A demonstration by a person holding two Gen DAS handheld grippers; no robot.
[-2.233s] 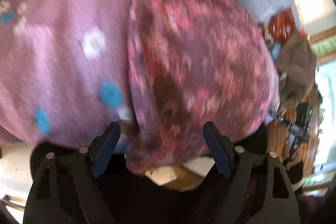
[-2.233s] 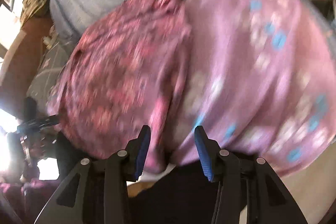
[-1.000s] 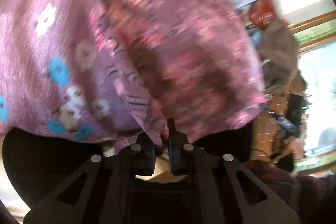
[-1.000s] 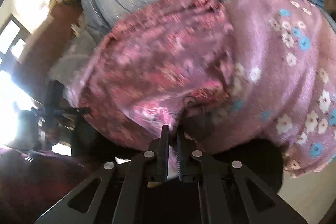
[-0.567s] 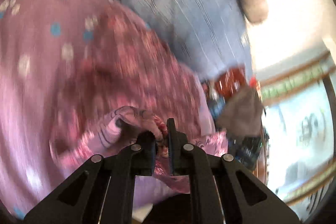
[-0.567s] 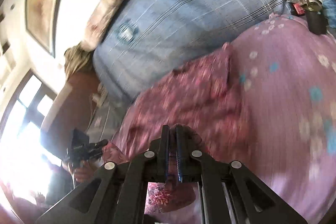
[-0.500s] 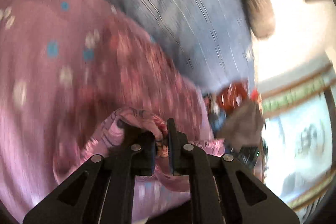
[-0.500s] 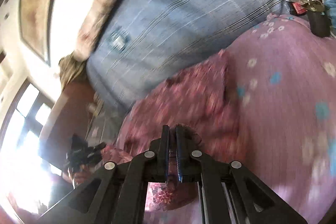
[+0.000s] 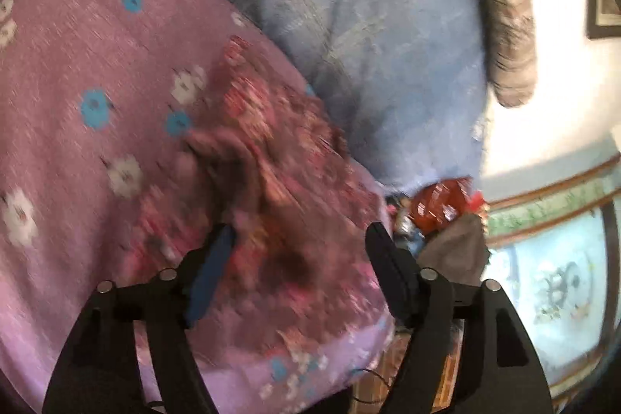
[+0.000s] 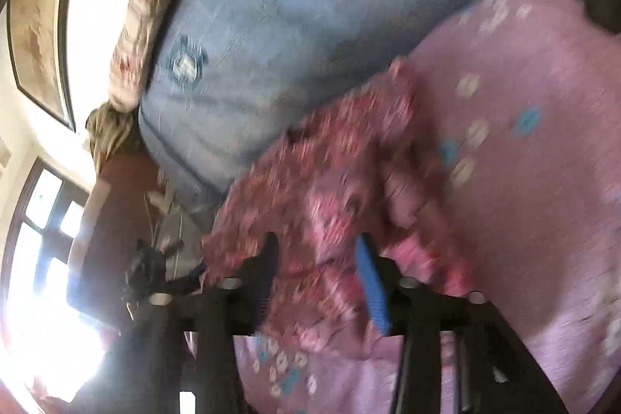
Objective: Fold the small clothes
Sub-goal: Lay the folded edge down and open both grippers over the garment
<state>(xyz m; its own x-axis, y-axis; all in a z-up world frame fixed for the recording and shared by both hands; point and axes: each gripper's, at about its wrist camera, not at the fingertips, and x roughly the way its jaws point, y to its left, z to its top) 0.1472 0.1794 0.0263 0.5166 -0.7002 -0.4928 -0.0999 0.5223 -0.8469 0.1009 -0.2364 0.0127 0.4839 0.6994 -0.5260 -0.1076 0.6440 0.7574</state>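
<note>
The small garment (image 9: pixel 279 189) is a piece of soft cloth printed in dense red, pink and dark maroon florals. It lies crumpled on the mauve flowered bedspread (image 9: pixel 77 150), near that spread's edge and just beside the blue checked blanket (image 9: pixel 349 18). One part is doubled back over the rest, leaving a raised, rumpled ridge along its middle (image 10: pixel 349 204). Blur hides its seams and exact outline.

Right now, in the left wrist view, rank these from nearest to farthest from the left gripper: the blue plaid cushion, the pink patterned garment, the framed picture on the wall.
1. Pink patterned garment: between the open jaws of the left gripper.
2. Blue plaid cushion: behind the garment, upper centre.
3. Framed picture: on the wall, far upper right.
</note>
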